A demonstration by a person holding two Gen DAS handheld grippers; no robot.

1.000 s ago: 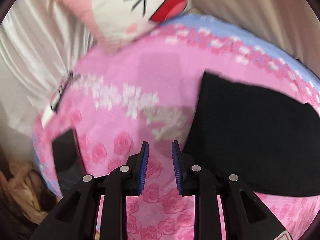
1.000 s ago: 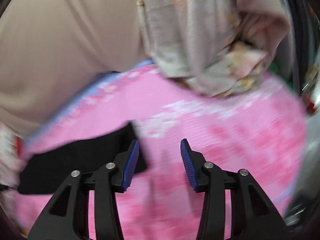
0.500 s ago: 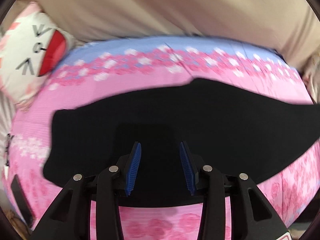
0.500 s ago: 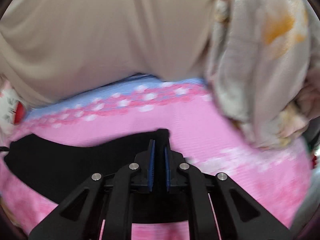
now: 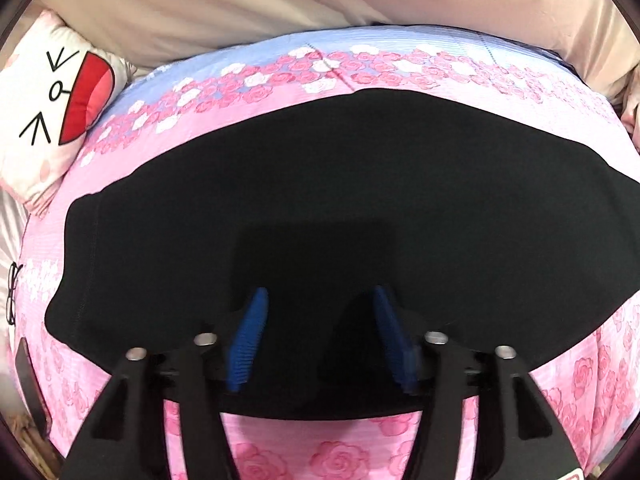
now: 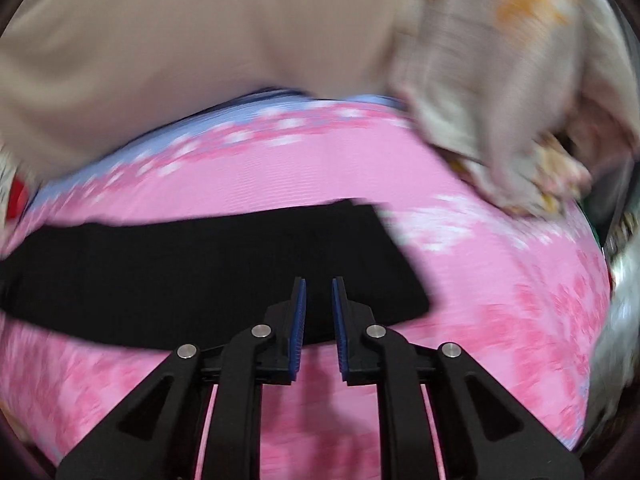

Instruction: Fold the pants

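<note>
Black pants (image 5: 340, 208) spread flat across pink rose-print bedsheet (image 5: 348, 456), left gripper (image 5: 318, 300) spread wide above the middle of the cloth, right gripper (image 6: 319, 286) narrowed to a slim gap, empty, over the pants' near edge, cartoon-face pillow (image 5: 56, 104) at far left
</note>
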